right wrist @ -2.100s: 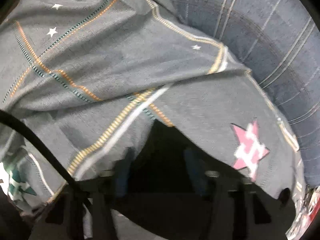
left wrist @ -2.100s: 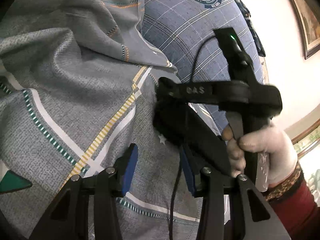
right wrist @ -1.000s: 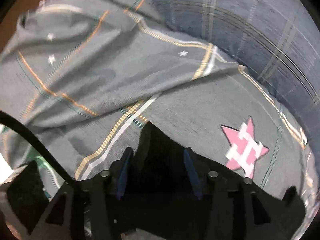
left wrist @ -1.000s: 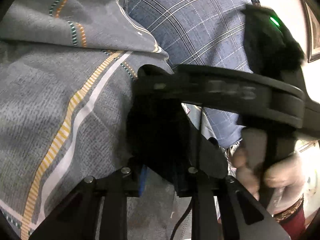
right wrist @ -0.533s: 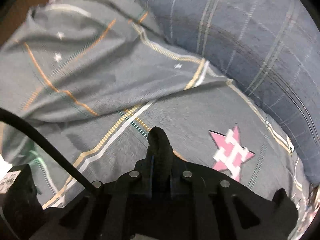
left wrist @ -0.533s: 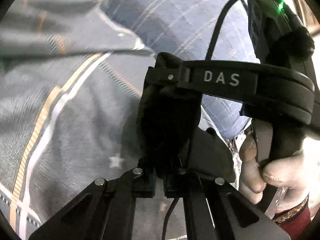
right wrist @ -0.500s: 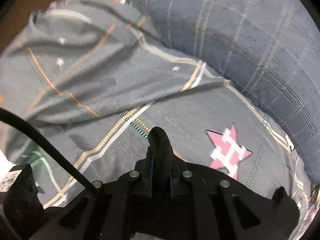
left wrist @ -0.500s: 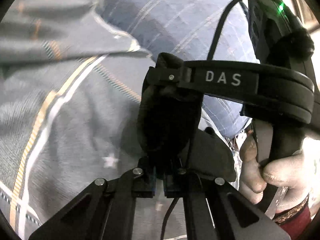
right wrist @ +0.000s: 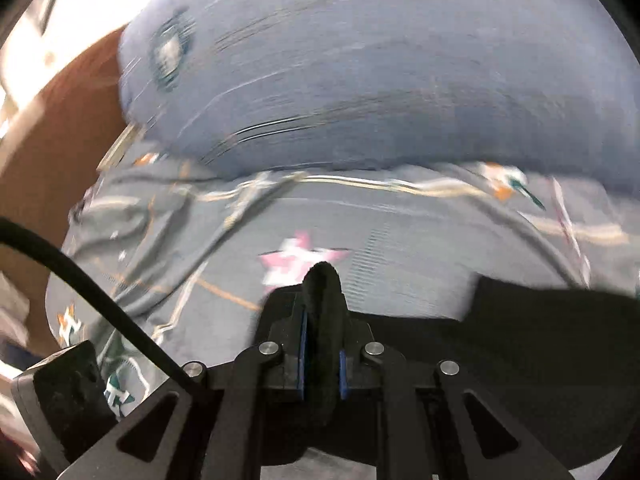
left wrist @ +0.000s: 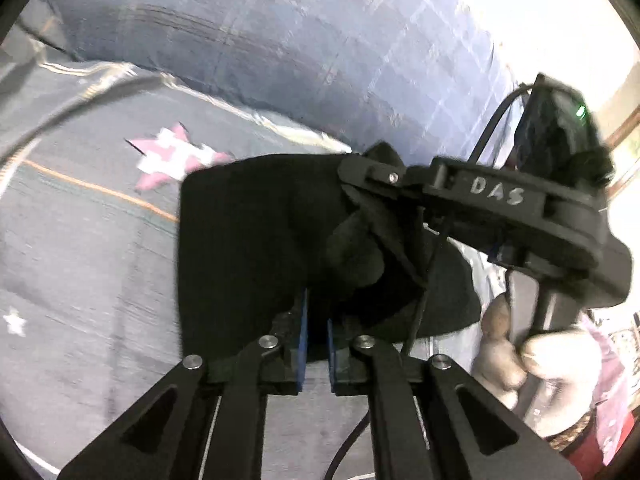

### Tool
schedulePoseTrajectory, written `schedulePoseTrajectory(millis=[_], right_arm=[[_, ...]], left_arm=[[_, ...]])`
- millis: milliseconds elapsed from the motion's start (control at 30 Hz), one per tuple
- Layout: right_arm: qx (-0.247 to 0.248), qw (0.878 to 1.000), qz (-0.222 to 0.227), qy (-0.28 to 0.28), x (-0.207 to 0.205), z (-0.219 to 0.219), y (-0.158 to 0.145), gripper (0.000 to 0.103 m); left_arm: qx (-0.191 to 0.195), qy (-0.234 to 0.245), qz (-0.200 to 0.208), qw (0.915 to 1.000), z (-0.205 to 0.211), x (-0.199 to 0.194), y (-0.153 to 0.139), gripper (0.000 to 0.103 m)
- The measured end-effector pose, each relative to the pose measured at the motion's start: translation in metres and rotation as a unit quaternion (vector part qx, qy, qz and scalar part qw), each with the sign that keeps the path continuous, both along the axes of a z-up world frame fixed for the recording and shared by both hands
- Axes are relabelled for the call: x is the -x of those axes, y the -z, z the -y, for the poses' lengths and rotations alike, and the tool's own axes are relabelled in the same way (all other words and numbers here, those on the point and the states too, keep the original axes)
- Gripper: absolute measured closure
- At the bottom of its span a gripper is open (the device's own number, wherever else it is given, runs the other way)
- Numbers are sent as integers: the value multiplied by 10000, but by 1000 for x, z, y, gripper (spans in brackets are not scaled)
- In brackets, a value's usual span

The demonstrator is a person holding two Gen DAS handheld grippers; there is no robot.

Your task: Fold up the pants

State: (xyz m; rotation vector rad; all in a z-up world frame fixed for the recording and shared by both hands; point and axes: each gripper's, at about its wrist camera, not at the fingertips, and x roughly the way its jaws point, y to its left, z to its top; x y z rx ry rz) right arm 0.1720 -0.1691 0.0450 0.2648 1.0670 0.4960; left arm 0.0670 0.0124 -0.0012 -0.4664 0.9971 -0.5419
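The black pants (left wrist: 248, 240) hang as a dark slab of cloth over a grey bedsheet (left wrist: 80, 264). My left gripper (left wrist: 316, 348) is shut on their lower edge. My right gripper (right wrist: 322, 352) is shut on a bunched fold of the same pants (right wrist: 322, 292), which sticks up between its blue pads; more black cloth (right wrist: 540, 328) spreads to the right. In the left wrist view the right gripper's body (left wrist: 500, 204), marked DAS, sits close on the right, held by a gloved hand (left wrist: 532, 364).
A large blue plaid pillow (right wrist: 380, 72) lies behind the pants, also in the left wrist view (left wrist: 280, 52). The grey sheet carries a pink star (right wrist: 296, 260) and orange lines. A brown headboard (right wrist: 60, 128) stands at the left. A black cable (right wrist: 104, 300) crosses the lower left.
Both grippers, open around the black cloth two seconds ago, have shut on it. Both have since swung with the pants, so the pillow and the pink star now fill more of the views.
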Motion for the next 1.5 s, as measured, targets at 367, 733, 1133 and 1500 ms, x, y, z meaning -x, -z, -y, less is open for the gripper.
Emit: schedulePoseTrajectory(millis=[367,733,1133,1500], right_arm=[[-281,9899,-70,1387,17,123,38,48],[-2219,9674,-1173,332,1,48,64,52],[-1133,9881,-135,1029,54,106,70,68],[901,9639,1668,1869,124,130,45,42]], left_arm=[[-143,281,-51,9995,-5,27,-7,71],[-583,-36,-84,9983,7,-3,22,71],[-384,-25,-201,9991,-9,-1,9,70],[-566,-322,-132,9978,-9,16,5,69]])
